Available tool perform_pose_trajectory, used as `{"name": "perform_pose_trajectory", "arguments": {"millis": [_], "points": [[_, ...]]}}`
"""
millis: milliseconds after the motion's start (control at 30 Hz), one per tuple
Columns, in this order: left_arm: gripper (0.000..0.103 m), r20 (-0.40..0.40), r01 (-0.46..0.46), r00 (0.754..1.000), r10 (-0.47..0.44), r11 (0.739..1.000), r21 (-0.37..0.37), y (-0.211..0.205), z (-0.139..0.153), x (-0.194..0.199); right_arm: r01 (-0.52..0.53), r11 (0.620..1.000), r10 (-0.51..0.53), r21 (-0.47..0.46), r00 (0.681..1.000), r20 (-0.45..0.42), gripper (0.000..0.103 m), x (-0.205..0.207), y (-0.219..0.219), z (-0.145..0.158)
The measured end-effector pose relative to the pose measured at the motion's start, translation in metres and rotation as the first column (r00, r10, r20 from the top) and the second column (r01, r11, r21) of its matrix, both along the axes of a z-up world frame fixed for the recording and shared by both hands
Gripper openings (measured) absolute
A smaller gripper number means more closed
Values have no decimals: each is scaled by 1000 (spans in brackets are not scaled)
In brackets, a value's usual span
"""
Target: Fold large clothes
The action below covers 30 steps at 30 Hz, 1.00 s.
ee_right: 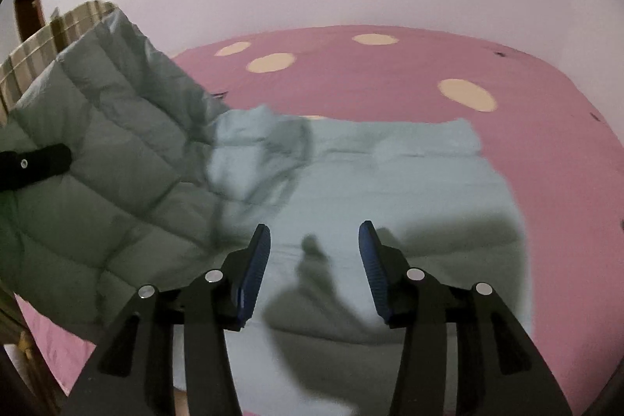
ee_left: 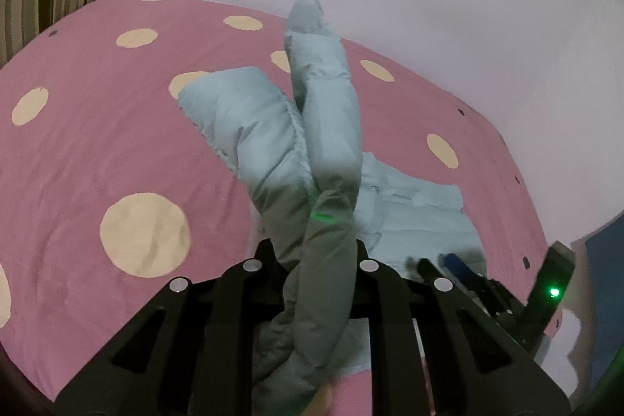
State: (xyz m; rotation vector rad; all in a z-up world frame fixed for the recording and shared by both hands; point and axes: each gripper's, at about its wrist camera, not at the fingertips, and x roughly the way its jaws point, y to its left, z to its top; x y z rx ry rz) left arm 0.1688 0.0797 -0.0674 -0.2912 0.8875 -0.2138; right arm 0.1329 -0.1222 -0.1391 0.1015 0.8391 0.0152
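Black left gripper (ee_left: pixel 316 260) is pinching a bunched fold of the pale blue quilted puffer jacket (ee_left: pixel 331 112).
Its jaws are standing narrow on the lifted padding; the right gripper (ee_right: pixel 314 248) is hovering half open and empty over the jacket lying on the pink cream-dotted bedspread (ee_right: pixel 390 73).

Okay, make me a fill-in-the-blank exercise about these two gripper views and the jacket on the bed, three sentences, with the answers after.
1. The left gripper is shut on a fold of the pale blue puffer ____.
2. The right gripper hovers over the garment with its jaws ____.
3. The pink bedspread is patterned with cream ____.

Missing words: jacket; open; dots
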Motion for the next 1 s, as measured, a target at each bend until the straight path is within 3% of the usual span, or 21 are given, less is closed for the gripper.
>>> {"name": "perform_pose_trajectory", "arguments": {"millis": [133,467,867,1000], "points": [[15,10,22,1000,-22,999,49,-32,2,-1,69,997,-69,-28,998,0,48,-15,-35,-1],[15,2,82,996,-84,982,170,-112,-16,-1,192,981,-192,21,981,-19,48,-43,-110,-2],[15,-60,150,988,-139,954,260,-182,-64,2,249,968,-247,36,968,-45,48,-62,-144,-9],[15,-45,152,988,-146,940,305,-195,-78,0,264,964,-262,39,964,-51,48,-68,-152,-11]]}}
